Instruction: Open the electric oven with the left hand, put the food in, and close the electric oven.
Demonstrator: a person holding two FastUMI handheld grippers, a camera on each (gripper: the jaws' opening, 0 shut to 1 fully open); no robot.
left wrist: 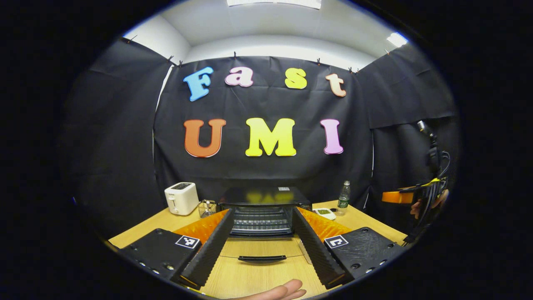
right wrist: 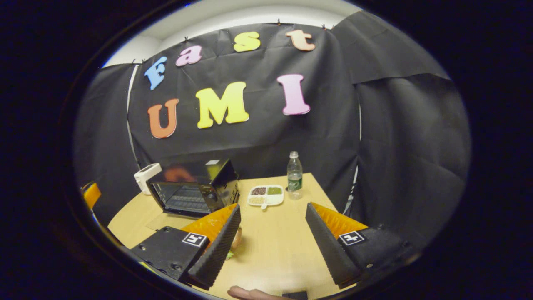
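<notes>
Two wire racks show inside the boxy black electric oven (left wrist: 262,208), its glass door (left wrist: 261,250) lying flat open on the pale wooden desk (left wrist: 141,227) between the spread, ribbed left fingers (left wrist: 208,246). The right gripper (right wrist: 272,246) is open too, a bun-like food item (right wrist: 235,241) just beside one finger, the oven farther back.

Glossy black oven (left wrist: 264,196) top – mirror-like, wire metal rack (left wrist: 261,221) inside, smooth pale wood table (right wrist: 275,237), clear plastic bottle (right wrist: 294,175), glossy white toaster (left wrist: 181,198), matt black cloth wall (right wrist: 395,125) – creased
</notes>
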